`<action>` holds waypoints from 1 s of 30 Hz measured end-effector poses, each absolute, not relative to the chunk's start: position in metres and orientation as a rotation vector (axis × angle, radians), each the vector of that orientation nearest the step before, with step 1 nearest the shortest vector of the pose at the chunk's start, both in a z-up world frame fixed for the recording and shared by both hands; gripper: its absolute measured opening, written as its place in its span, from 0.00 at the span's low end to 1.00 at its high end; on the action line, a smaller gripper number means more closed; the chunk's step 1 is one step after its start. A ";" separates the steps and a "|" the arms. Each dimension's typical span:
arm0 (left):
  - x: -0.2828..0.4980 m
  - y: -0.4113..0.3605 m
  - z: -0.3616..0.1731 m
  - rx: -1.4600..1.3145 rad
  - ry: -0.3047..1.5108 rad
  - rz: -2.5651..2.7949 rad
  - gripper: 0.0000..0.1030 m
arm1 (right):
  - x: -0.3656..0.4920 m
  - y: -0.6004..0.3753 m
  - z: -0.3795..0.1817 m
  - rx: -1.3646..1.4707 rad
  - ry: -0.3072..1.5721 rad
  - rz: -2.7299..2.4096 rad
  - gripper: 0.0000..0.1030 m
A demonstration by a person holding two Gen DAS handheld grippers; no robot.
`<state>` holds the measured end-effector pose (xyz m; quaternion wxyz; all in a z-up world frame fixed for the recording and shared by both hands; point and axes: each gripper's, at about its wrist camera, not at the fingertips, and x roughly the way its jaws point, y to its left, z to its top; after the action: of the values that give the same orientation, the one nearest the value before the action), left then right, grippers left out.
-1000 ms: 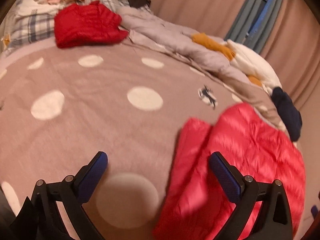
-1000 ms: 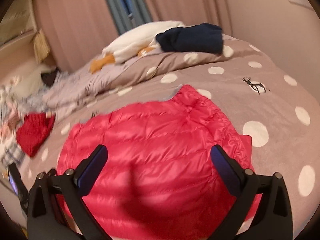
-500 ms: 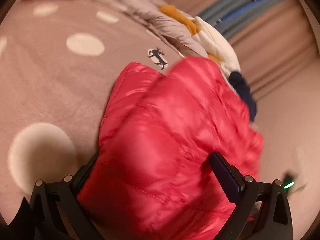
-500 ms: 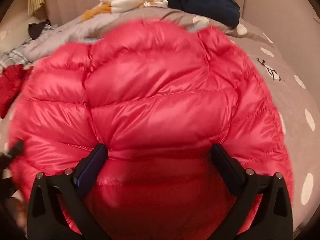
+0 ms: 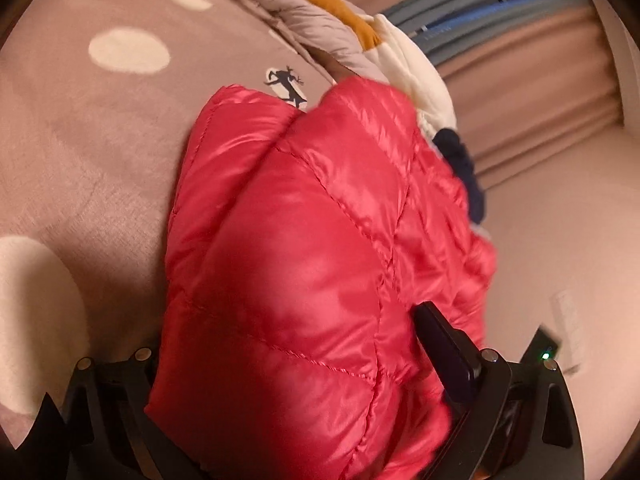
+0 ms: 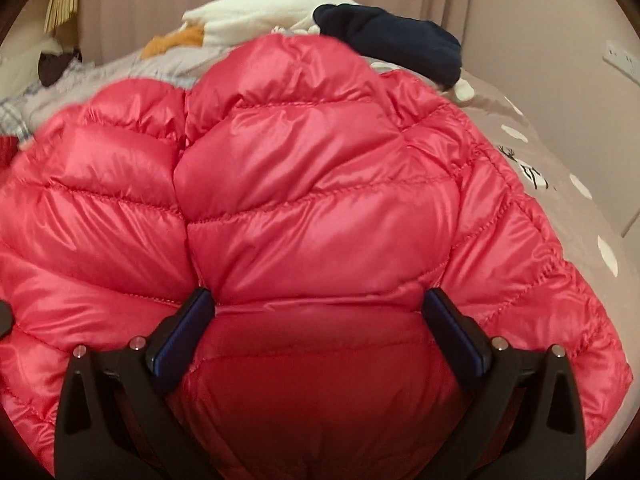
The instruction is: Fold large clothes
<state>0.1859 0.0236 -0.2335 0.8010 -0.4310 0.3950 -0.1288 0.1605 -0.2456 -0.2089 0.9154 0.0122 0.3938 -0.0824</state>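
Pressing into the puffy red down jacket (image 6: 312,184) lying on the dotted bed (image 5: 80,128), left tool (image 5: 288,364) and right tool (image 6: 316,332) both spread wide around its bulk, seemingly readying to pinch for folding.

Left gripper (image 5: 298,364): black frame low in its wrist view, jaws spread wide; only the dark-padded right finger (image 5: 444,350) shows, the left one hidden beneath red quilted fabric that fills the gap.
Right gripper (image 6: 319,334): jaws parted wide, level and symmetrical at the bottom of its view.
Right gripper's fingers (image 6: 182,334): blue-edged pads angled outward, each pressed against bulging red fabric between them.
Arms and hands: out of view.
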 end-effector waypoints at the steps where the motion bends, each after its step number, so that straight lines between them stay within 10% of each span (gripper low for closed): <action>1: 0.186 0.031 -0.236 -1.006 0.858 -0.310 0.88 | 0.159 -0.248 -0.206 0.042 0.814 -0.157 1.00; 14: 0.177 0.007 -0.237 -0.976 0.879 -0.279 0.70 | 0.092 -0.338 -0.131 0.380 0.647 -0.262 1.00; 23: 0.179 0.007 -0.232 -0.906 0.852 -0.147 0.58 | 0.083 -0.425 -0.229 0.975 0.813 -0.232 1.00; 30: 0.183 0.009 -0.226 -0.819 0.826 -0.124 0.55 | 0.100 -0.386 -0.223 0.802 0.892 -0.136 0.90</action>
<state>0.1834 0.0095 -0.2260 0.8338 -0.3866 0.3897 -0.0586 0.0996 -0.3863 -0.2227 0.8234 0.3770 0.4192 -0.0641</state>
